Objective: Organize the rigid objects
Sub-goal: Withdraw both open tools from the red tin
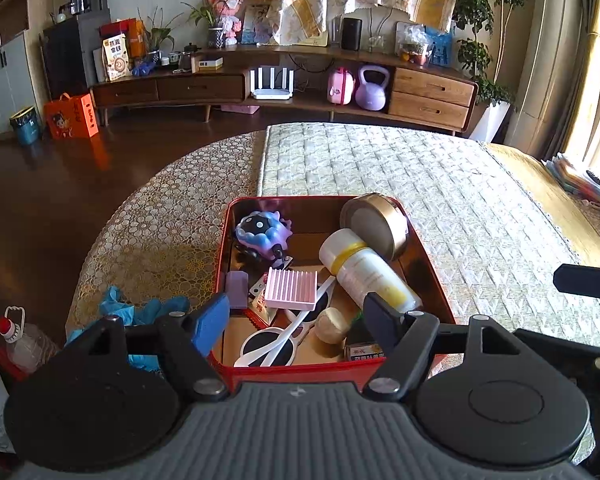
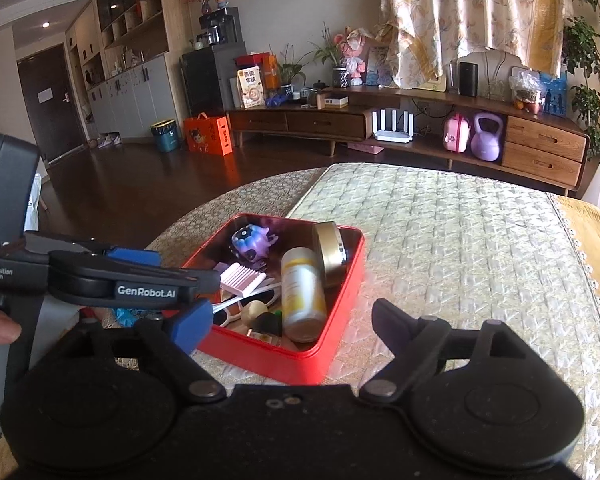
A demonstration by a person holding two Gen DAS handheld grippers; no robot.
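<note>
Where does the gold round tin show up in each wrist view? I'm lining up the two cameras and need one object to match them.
Left wrist: the gold round tin leans on edge in the far right corner of the red box.
Right wrist: the tin stands near picture centre, by the box's far right wall.
Shared landmark: the white-and-yellow bottle lying beside it.

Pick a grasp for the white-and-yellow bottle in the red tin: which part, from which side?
Grip the bottle across its mid-body, coming from above with the left hand-held gripper, already open over the red tin. It lies tilted on top of the clutter, cap end toward the gold jar, so its round sides are exposed; the ends look crowded.
</note>
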